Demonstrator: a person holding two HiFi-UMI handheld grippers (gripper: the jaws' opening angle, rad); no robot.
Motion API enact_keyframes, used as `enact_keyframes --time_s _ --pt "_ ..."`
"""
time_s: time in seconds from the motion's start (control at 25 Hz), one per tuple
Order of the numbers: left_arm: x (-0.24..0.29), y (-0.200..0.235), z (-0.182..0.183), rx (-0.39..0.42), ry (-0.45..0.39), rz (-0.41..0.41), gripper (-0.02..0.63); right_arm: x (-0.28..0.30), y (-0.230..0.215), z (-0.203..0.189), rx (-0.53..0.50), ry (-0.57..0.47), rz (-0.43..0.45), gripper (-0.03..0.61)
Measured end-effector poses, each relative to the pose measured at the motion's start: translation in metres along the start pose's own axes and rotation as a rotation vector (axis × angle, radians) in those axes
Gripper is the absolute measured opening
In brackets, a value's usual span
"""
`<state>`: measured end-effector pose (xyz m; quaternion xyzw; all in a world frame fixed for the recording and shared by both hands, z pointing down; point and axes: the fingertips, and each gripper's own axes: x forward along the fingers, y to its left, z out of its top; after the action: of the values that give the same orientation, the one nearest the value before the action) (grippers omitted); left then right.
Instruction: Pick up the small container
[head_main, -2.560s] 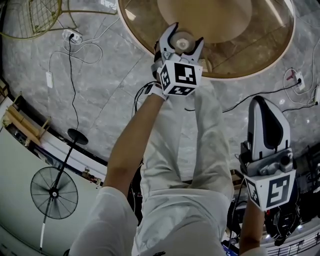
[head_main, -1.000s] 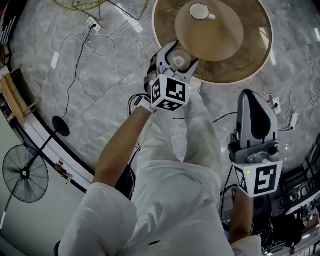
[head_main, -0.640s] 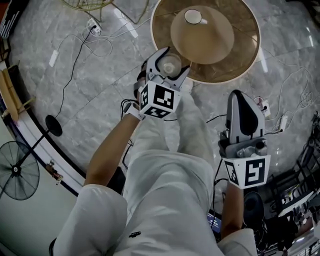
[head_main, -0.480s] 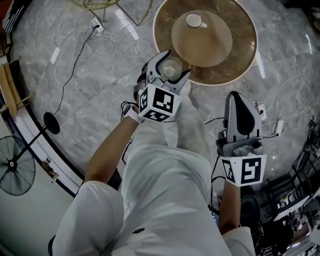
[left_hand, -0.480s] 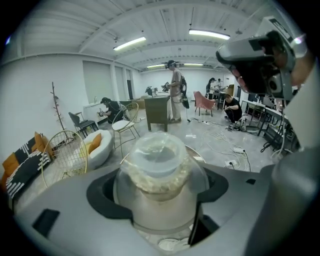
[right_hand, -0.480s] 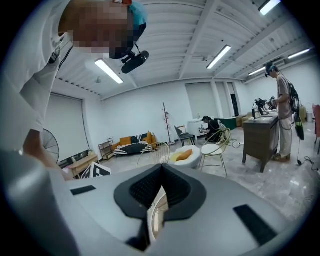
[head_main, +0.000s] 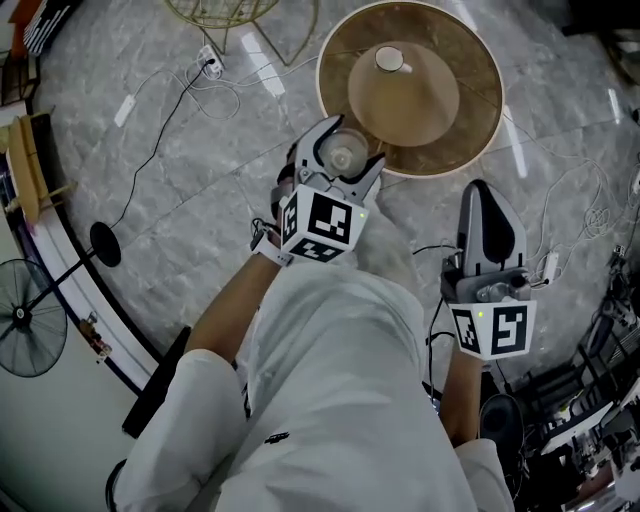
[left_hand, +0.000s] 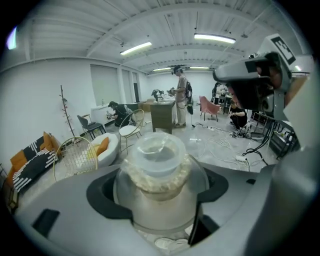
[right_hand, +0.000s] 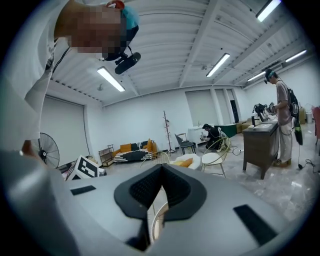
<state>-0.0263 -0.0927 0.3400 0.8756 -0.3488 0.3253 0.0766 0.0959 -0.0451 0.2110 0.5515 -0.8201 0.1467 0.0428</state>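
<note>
The small container (head_main: 346, 156) is a clear, lidded pot with pale contents. My left gripper (head_main: 347, 150) is shut on it and holds it in the air just off the near rim of the round table (head_main: 470, 130). In the left gripper view the container (left_hand: 159, 172) stands upright and fills the gap between the grey fingers of the left gripper (left_hand: 157, 187). My right gripper (head_main: 484, 200) hangs lower right over the floor, shut with nothing in it. In its own view the dark pads of the right gripper (right_hand: 160, 175) meet.
A white cup (head_main: 388, 60) sits on the tan cone at the table's middle. Cables and a power strip (head_main: 211, 65) lie on the marble floor. A wire chair (head_main: 215, 10), a stand's base (head_main: 103, 245) and a fan (head_main: 25, 335) are at left. A person (left_hand: 181, 97) stands at a desk.
The left gripper, still holding the container, has drawn back from the table, which now looks smaller and farther off. The right gripper stays shut and has shifted slightly.
</note>
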Motion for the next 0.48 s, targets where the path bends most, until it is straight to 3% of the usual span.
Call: enact_keyframes --time_s 0.24,0.48 --pt "-0.033 0.003 0.027 -0.009 -0.015 0.032 0.353 -0.012 0.009 0.024 0.006 -0.042 0.069 0.009" --pt "-0.07 0.012 0.042 -0.028 -0.012 0.07 0.353 -0.017 0.017 0.048 -0.059 -0.051 0.101 0.032"
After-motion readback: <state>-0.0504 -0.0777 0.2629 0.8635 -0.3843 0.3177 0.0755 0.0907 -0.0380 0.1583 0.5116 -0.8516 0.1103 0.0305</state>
